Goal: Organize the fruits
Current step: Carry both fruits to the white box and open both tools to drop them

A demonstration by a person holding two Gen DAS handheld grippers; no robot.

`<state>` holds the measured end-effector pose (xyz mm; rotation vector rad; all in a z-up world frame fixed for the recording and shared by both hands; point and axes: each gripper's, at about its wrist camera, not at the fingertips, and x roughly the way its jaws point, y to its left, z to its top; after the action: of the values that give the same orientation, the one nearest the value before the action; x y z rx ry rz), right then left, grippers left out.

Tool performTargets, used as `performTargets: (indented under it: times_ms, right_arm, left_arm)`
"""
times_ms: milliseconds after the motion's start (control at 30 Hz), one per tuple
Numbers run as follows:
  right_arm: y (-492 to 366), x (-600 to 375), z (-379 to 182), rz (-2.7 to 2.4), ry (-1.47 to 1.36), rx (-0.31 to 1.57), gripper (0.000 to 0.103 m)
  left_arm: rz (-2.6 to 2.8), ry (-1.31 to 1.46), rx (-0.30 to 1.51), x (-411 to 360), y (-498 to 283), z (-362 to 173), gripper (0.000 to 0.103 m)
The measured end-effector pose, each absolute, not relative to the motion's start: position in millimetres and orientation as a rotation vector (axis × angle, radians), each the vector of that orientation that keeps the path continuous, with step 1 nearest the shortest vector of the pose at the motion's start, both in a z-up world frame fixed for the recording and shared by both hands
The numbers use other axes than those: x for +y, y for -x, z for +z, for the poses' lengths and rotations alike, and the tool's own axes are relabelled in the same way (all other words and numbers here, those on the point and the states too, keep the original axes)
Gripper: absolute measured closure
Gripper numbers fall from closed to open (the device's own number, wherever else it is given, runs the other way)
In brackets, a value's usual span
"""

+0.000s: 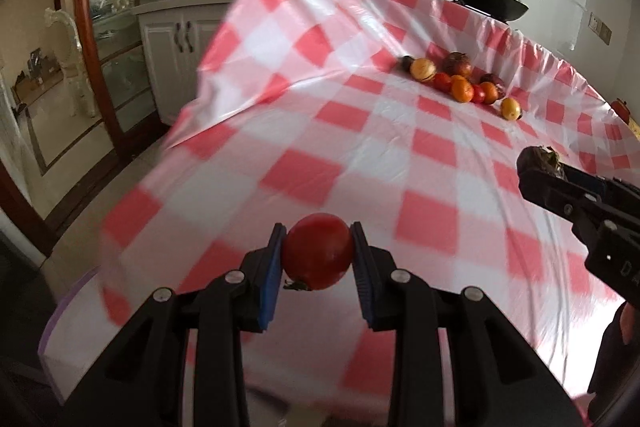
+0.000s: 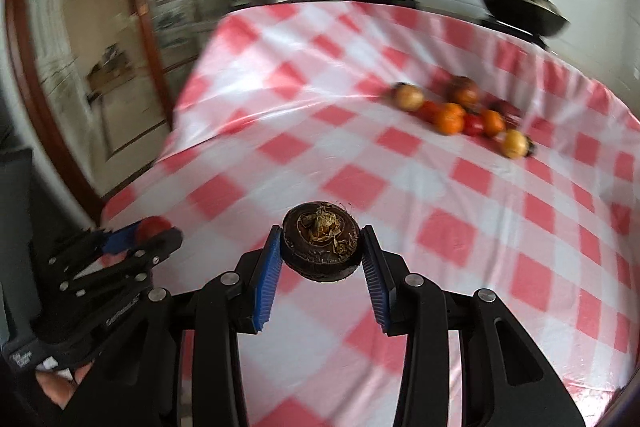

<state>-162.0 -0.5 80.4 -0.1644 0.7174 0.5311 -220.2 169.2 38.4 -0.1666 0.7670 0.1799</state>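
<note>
Left wrist view: our left gripper [image 1: 318, 253] clamps a red tomato [image 1: 319, 251] above the checked tablecloth [image 1: 360, 131]; our right gripper [image 2: 320, 251] pinches a dark, dried-topped fruit [image 2: 321, 247], fruit pile [image 1: 460, 79] beyond.

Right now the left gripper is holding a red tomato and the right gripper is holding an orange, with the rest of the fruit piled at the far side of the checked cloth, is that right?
Not quite. The right gripper holds a dark brown, flattish fruit, not an orange; the right wrist view shows it. The left gripper does hold the red tomato, and the fruit pile sits at the far side of the checked cloth.
</note>
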Motion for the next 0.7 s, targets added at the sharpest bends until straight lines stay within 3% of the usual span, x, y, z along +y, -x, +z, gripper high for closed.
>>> performTargets:
  times_ms: [700]
  right_arm:
    - [294.2,141.2,20.4,1.059,0.447,0.763,0.064]
  left_arm:
    - [0.509,0.388,0.841,324.9,375.0,-18.6,0.07]
